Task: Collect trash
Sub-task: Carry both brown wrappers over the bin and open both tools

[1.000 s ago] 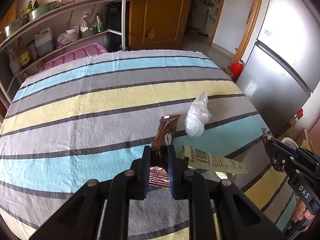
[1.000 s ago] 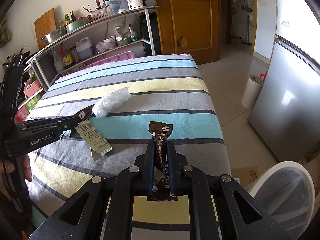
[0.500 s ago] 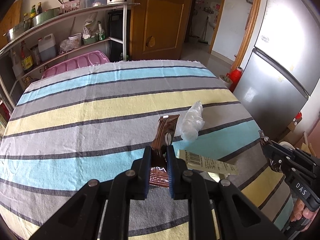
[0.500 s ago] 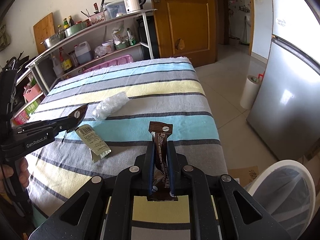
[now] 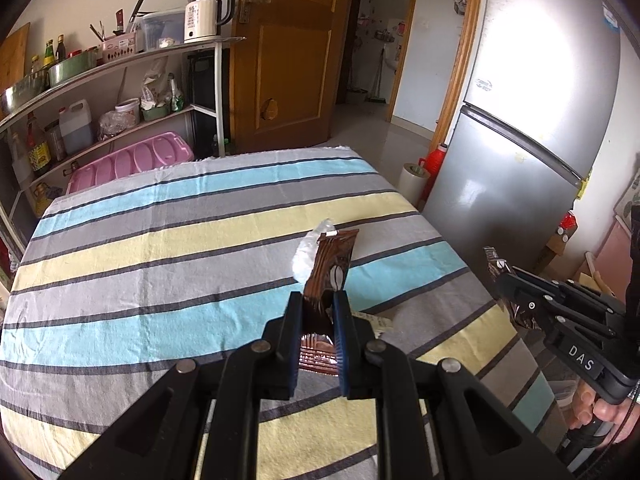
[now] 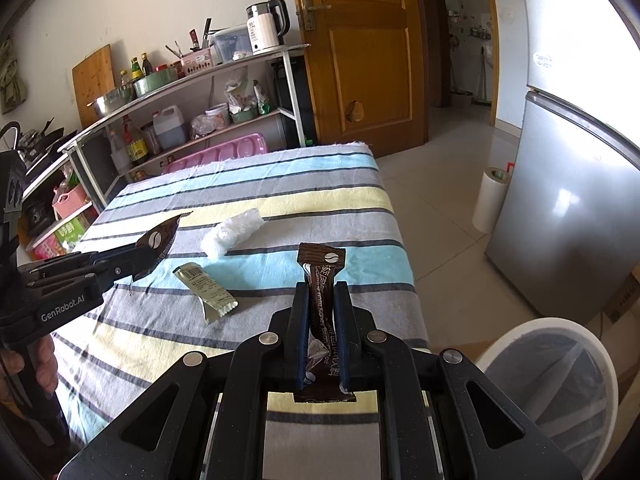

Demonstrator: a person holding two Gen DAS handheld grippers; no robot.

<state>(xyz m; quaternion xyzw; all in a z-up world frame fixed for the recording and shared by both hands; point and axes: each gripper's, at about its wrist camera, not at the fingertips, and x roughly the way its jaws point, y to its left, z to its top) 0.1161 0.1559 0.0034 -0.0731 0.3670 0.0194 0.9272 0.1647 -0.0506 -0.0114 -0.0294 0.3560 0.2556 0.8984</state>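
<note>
My left gripper [image 5: 317,300] is shut on a brown coffee sachet [image 5: 330,264], held above the striped tablecloth [image 5: 160,280]; it also shows in the right wrist view [image 6: 144,258]. My right gripper [image 6: 322,290] is shut on a second brown coffee sachet [image 6: 321,268] near the table's right edge; it also shows in the left wrist view [image 5: 505,280]. A crumpled clear plastic bag [image 6: 232,232] and a pale green wrapper [image 6: 206,290] lie on the cloth. A white trash bin [image 6: 560,376] with a dark liner stands on the floor at the lower right.
A silver fridge [image 6: 580,180] stands right of the table. A metal shelf rack [image 6: 192,92] with bottles, pots and a kettle lines the far wall. A brown door [image 6: 360,52] is behind. A paper roll [image 6: 490,196] stands on the floor.
My left gripper has risen and tilted up with its sachet, so the plastic bag now sits behind the sachet and the green wrapper is mostly hidden. My right gripper has barely moved.
</note>
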